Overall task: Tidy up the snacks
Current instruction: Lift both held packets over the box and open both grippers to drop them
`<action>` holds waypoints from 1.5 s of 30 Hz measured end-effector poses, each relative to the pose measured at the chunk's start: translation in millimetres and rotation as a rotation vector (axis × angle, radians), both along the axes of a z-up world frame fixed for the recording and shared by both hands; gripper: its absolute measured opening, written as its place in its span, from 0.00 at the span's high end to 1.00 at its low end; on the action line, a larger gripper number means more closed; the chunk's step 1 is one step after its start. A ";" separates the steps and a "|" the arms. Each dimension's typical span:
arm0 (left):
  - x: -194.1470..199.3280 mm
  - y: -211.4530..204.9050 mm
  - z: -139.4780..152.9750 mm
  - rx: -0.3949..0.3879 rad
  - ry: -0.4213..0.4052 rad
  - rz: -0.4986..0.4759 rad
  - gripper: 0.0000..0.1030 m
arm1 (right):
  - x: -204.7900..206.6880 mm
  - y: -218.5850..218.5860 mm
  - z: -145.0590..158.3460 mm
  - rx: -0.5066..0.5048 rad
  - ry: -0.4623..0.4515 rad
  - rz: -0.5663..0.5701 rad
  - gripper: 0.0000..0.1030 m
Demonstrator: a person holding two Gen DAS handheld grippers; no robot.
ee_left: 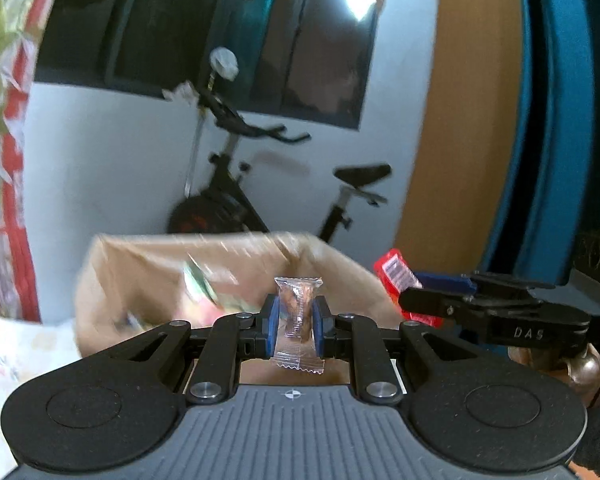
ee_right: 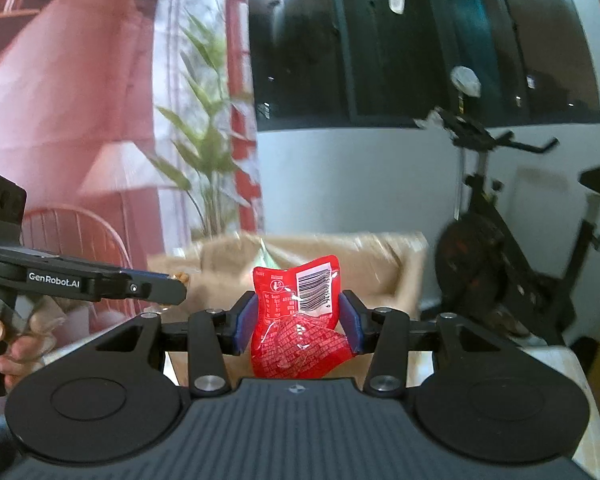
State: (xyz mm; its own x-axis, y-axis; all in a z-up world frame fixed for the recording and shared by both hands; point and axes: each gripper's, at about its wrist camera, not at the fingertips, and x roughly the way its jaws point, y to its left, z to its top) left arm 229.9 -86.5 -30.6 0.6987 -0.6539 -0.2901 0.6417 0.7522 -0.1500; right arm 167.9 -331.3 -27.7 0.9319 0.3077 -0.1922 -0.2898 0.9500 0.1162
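My left gripper [ee_left: 298, 322] is shut on a small clear-wrapped brown snack [ee_left: 299, 320], held upright in front of an open cardboard box [ee_left: 148, 264]. My right gripper [ee_right: 298, 322] is shut on a red snack packet [ee_right: 300, 320] with a barcode, held in front of the same box [ee_right: 384, 264]. In the left wrist view the right gripper [ee_left: 416, 300] comes in from the right with the red packet [ee_left: 394, 270] near the box's right side. In the right wrist view the left gripper [ee_right: 172, 286] comes in from the left by the box's left edge. Blurred wrappers lie inside the box.
An exercise bike [ee_left: 236, 184] stands behind the box against a white wall under a dark window; it also shows in the right wrist view [ee_right: 500, 248]. A red and floral curtain [ee_right: 100, 120] hangs at the left. A light floral surface [ee_left: 12, 352] carries the box.
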 end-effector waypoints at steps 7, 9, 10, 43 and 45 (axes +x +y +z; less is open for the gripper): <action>64.2 4.6 3.9 0.042 0.049 0.140 0.82 | 76.8 9.8 13.7 0.019 0.067 -0.002 0.54; 70.3 11.7 5.4 0.066 0.063 0.158 0.81 | 97.7 11.0 9.8 0.035 0.106 -0.024 0.52; 74.6 12.9 3.6 0.076 0.069 0.158 0.79 | 107.0 10.9 7.6 0.052 0.124 -0.035 0.51; -14.2 40.7 -78.6 0.003 0.216 0.382 0.45 | 17.2 -37.7 -40.9 0.008 0.079 -0.114 0.39; -14.3 37.7 -85.1 0.020 0.221 0.380 0.45 | 15.8 -41.3 -53.3 0.002 0.106 -0.126 0.39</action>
State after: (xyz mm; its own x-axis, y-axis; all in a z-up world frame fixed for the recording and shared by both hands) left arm 215.6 -48.8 -115.7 0.8084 -0.3550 -0.4695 0.2731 0.9328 -0.2351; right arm 183.7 -372.6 -80.9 0.9377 0.1905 -0.2906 -0.1549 0.9778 0.1413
